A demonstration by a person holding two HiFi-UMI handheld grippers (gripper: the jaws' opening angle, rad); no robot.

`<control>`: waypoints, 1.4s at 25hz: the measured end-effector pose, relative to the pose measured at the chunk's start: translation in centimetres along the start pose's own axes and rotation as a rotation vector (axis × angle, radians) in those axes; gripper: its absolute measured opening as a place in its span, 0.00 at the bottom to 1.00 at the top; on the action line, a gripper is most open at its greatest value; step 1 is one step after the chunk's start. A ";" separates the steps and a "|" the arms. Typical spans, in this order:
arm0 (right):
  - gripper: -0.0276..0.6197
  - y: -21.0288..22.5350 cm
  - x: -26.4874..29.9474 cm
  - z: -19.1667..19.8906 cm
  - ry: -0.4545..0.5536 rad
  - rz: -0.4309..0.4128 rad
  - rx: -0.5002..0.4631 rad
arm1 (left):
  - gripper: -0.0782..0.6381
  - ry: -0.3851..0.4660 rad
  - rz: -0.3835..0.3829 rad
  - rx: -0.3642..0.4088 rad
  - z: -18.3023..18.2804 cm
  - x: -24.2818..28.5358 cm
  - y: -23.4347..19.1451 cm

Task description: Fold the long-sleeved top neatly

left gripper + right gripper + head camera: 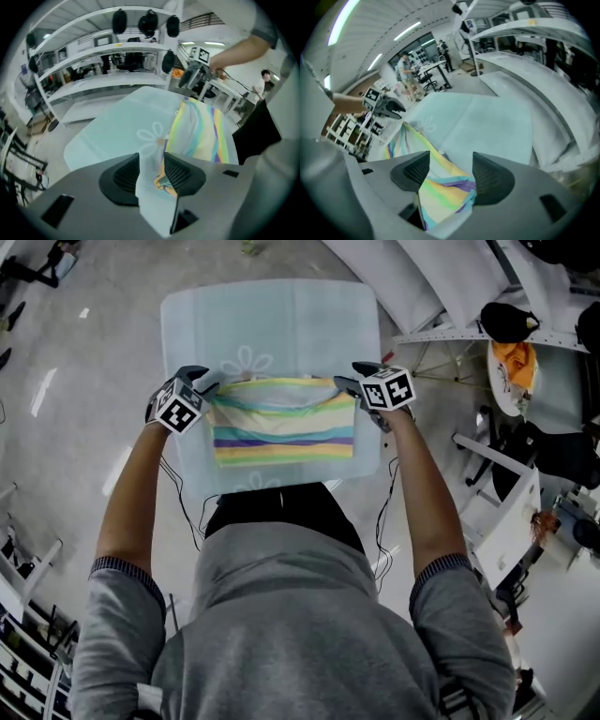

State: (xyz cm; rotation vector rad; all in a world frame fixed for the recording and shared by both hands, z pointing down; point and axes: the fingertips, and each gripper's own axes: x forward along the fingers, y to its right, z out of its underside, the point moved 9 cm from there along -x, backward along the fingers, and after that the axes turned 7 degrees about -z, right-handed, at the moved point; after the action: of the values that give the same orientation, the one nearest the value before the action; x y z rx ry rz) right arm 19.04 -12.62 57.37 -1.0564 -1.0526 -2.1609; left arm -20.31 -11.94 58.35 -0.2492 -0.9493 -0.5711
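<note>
I see the striped top folded into a band on the near half of the table, its long axis running left to right; my left gripper sits at its far left corner, my right gripper at its far right corner, both equally near; both pairs of jaws stand apart, cloth slack between them, unpinched; I judge the next move is lifting both clear.

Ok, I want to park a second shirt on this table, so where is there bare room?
The far half of the table, beyond the striped top and around the flower print, is bare. The near half is crowded: the top fills it, with the left gripper and right gripper at its far corners.
</note>
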 end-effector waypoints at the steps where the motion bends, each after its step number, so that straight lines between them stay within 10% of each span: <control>1: 0.51 -0.6 0.2 -0.2 -0.027 -0.011 -0.067 | 0.37 0.003 0.024 0.063 -0.2 -0.2 0.8; 12: 0.50 -4.6 3.9 2.9 -0.396 -0.115 -0.689 | 0.39 -0.073 0.201 0.431 1.0 1.0 6.1; 18: 0.26 -4.7 5.8 3.4 -0.435 -0.100 -0.883 | 0.32 -0.127 0.169 0.544 2.7 2.6 5.8; 21: 0.06 -4.6 6.4 3.3 -0.433 -0.099 -0.909 | 0.18 -0.119 0.163 0.515 3.0 3.2 5.3; 35: 0.10 0.6 7.6 0.8 -0.420 0.037 -0.526 | 0.14 -0.146 0.230 -0.043 3.3 3.4 0.4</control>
State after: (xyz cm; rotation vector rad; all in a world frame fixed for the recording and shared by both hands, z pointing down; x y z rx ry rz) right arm 15.46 -13.11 64.11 -1.8123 -0.6174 -2.2984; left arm -20.87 -11.33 63.00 -0.4368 -1.0337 -0.3657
